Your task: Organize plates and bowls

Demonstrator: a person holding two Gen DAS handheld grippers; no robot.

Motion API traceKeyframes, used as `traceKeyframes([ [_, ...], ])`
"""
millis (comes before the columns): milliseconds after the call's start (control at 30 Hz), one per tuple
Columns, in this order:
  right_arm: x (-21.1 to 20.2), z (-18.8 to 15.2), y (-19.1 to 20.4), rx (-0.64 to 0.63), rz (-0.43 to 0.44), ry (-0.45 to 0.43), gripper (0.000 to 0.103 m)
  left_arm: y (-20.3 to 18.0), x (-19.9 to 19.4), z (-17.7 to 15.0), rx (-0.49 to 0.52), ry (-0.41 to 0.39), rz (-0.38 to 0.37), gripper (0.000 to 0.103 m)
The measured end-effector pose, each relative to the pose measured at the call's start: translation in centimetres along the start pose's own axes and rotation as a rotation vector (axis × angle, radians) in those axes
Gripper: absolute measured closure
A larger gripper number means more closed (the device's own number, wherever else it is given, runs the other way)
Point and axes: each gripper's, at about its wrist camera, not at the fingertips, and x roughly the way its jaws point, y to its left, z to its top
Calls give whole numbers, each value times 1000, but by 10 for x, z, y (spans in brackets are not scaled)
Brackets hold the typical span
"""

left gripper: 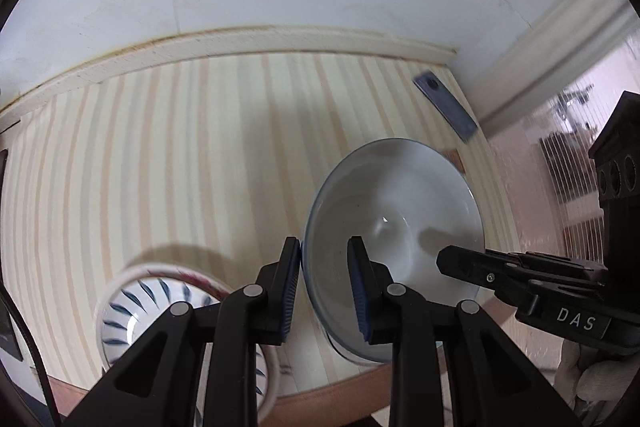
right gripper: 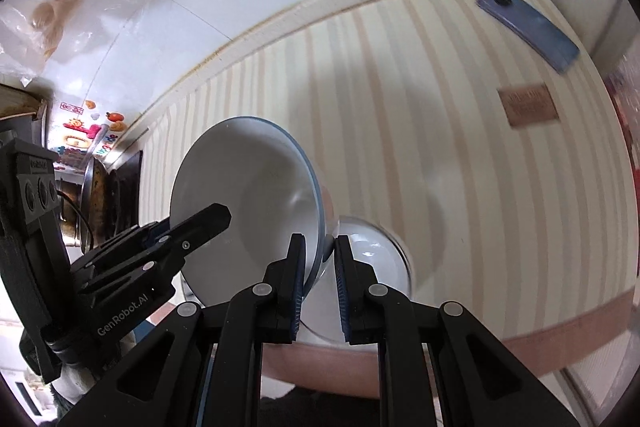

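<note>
Two bowls and both tongs are listed here, view by view, with the white bowl as landmark.

Left wrist view: The white bowl [left gripper: 394, 227], blue-rimmed, is tipped on edge above the striped tabletop [left gripper: 180, 155]. The left tongs [left gripper: 324, 291] are closed onto its near rim, one pad outside the wall, one inside. The right tongs [left gripper: 460, 259] reach in at the bowl's right rim. A patterned bowl [left gripper: 132, 307], white with blue strokes, sits left of and below the white bowl, partly hidden by the tongs' arms. A blue phone [left gripper: 444, 105] lies beyond the white bowl, near the wall.

Right wrist view: The white bowl [right gripper: 244, 203] shows tilted, with its mouth turned left. The right tongs [right gripper: 320, 287] are nearly closed across its rim; contact looks firm, though blur softens the edge. The left tongs [right gripper: 208, 219] enter from the bowl's left. A pale rounded object [right gripper: 376, 263] sits just right of the bowl, too blurred to identify. The phone [right gripper: 528, 27] lies far beyond, upper right.

Handling note, as judgement: The bowl appears to be in carriage between both tongs. Keep both grips level and evenly pressed, right the bowl before lowering, and centre it over the patterned bowl if nesting is intended. Release one side only after it is seated.
</note>
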Motion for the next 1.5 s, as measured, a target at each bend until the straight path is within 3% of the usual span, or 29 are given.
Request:
traceKeyframes([
  [400,20,-41,-34,51,-22,53,87,-18,31,-34,32,78,10,81],
  [900,37,-42,-50,61,-60,89,87,-24,59,-46,68,133,34,80],
  [1133,35,-42,-43,58,-64,88,81,-24,58,-44,65,148,41,79],
  [1233,29,-46,-41,49,-78,71,73,-26,52,-47,94,125,62,74],
  [1300,23,-51,-38,38,-98,58,64,-26,44,-50,107,115,55,66],
  [1333,20,-53,-35,31,-108,53,56,-27,39,-51,112,103,48,63],
  [1367,16,-57,-32,17,-119,47,46,-28,33,-52,120,89,49,53],
  [1400,12,-60,-29,7,-125,41,41,-29,27,-53,128,77,52,34],
  [1500,-5,-72,-19,-19,-152,5,32,-31,13,-57,144,57,95,19],
])
